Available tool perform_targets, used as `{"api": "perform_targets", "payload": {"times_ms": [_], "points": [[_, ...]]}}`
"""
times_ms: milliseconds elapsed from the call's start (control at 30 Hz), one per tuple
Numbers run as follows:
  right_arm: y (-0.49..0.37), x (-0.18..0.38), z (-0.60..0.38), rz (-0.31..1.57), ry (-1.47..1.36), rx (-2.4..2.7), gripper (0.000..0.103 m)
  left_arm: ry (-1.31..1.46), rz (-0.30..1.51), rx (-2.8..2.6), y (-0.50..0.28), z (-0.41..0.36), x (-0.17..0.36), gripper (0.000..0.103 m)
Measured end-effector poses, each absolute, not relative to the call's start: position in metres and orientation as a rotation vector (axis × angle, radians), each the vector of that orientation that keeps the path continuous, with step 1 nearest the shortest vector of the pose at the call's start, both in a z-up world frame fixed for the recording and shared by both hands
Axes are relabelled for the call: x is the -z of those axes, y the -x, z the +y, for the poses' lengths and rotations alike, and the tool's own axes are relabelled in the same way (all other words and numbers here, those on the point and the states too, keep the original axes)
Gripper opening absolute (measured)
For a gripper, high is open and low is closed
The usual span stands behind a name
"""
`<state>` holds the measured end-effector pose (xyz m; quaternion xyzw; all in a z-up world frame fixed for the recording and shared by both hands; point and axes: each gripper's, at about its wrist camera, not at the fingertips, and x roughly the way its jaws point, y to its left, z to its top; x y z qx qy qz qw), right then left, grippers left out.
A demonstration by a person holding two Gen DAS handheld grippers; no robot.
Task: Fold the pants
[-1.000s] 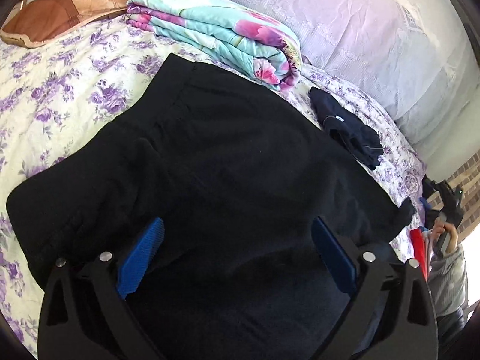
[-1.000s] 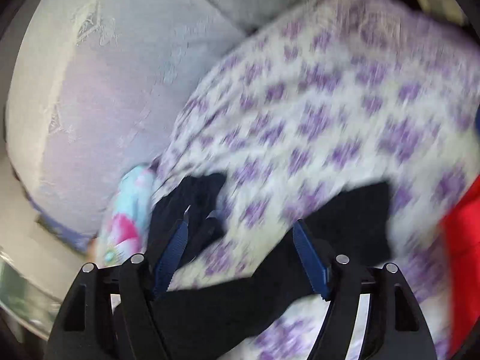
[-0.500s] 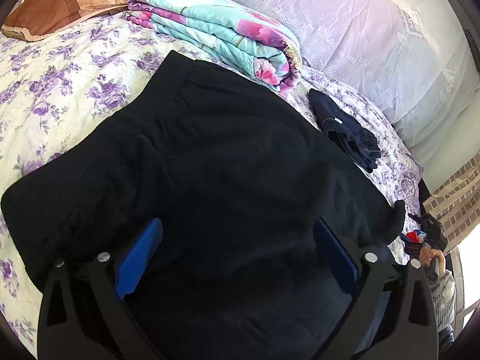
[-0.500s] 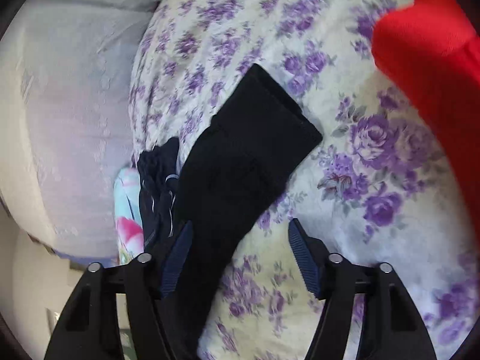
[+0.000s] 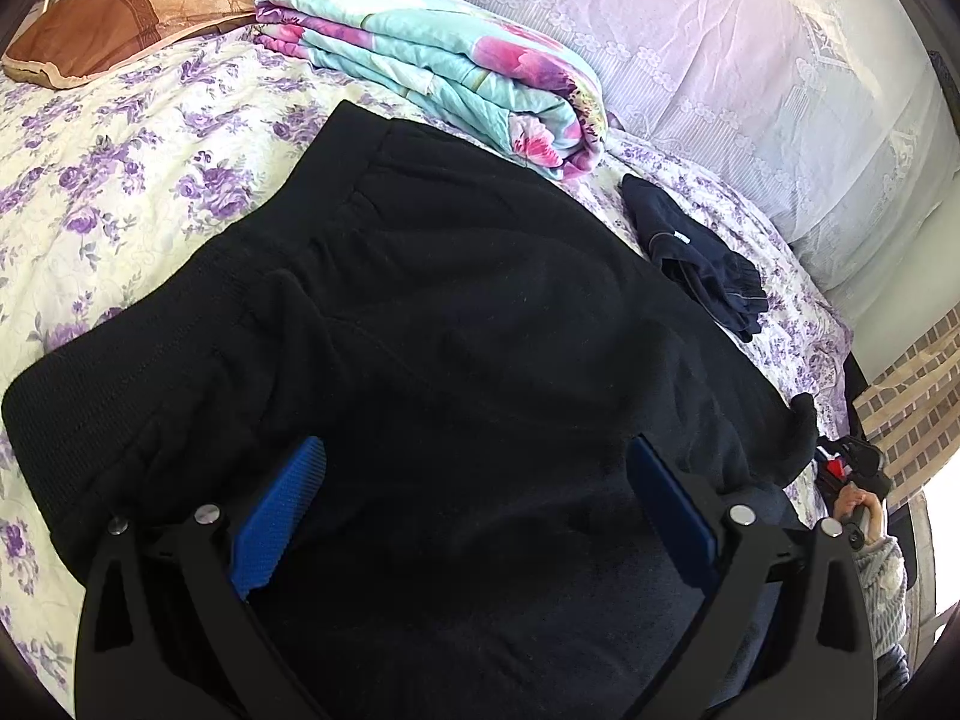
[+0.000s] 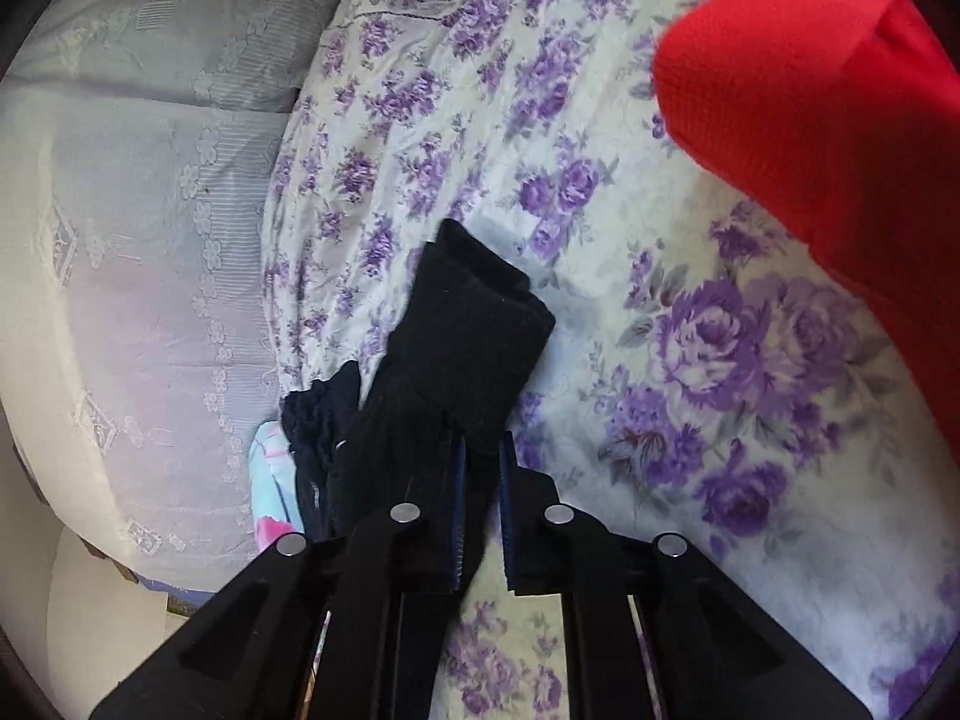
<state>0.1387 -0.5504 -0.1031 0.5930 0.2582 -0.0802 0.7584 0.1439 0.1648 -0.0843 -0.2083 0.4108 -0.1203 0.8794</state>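
Observation:
Black pants (image 5: 456, 324) lie spread across a purple-flowered bed. In the left wrist view my left gripper (image 5: 474, 504) is open, its blue pads (image 5: 282, 510) wide apart just above the black cloth near the waist end. In the right wrist view my right gripper (image 6: 480, 468) is shut on the cuffed leg end of the pants (image 6: 474, 324), which sticks out beyond the jaws and lies on the sheet. The right gripper and the hand holding it also show small at the far right of the left wrist view (image 5: 852, 468).
A folded turquoise floral quilt (image 5: 444, 66) and a brown pillow (image 5: 132, 12) lie at the back. A small dark navy garment (image 5: 696, 252) lies beside the pants. A lilac lace cover (image 5: 750, 48) is behind. A red cloth (image 6: 828, 108) lies at the upper right.
My right gripper has closed on the pants' leg end; it was open above it before. My left gripper stays open over the waist, barely moved.

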Motion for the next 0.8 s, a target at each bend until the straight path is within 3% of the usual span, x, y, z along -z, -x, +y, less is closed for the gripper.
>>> {"api": "perform_targets", "payload": {"times_ms": [233, 433, 500, 800], "points": [[-0.064, 0.049, -0.569, 0.521, -1.196, 0.19, 0.008, 0.46, 0.846, 0.263, -0.141, 0.168, 0.084, 0.098], [-0.018, 0.089, -0.569, 0.744, -1.146, 0.273, 0.012, 0.481, 0.841, 0.274, -0.14, 0.171, 0.084, 0.098], [-0.012, 0.092, -0.569, 0.734, -1.154, 0.266, 0.011, 0.49, 0.845, 0.28, -0.14, 0.173, 0.083, 0.098], [-0.042, 0.026, -0.578, 0.664, -0.986, 0.239, 0.041, 0.635, 0.909, 0.339, -0.164, 0.204, 0.059, 0.098]]}}
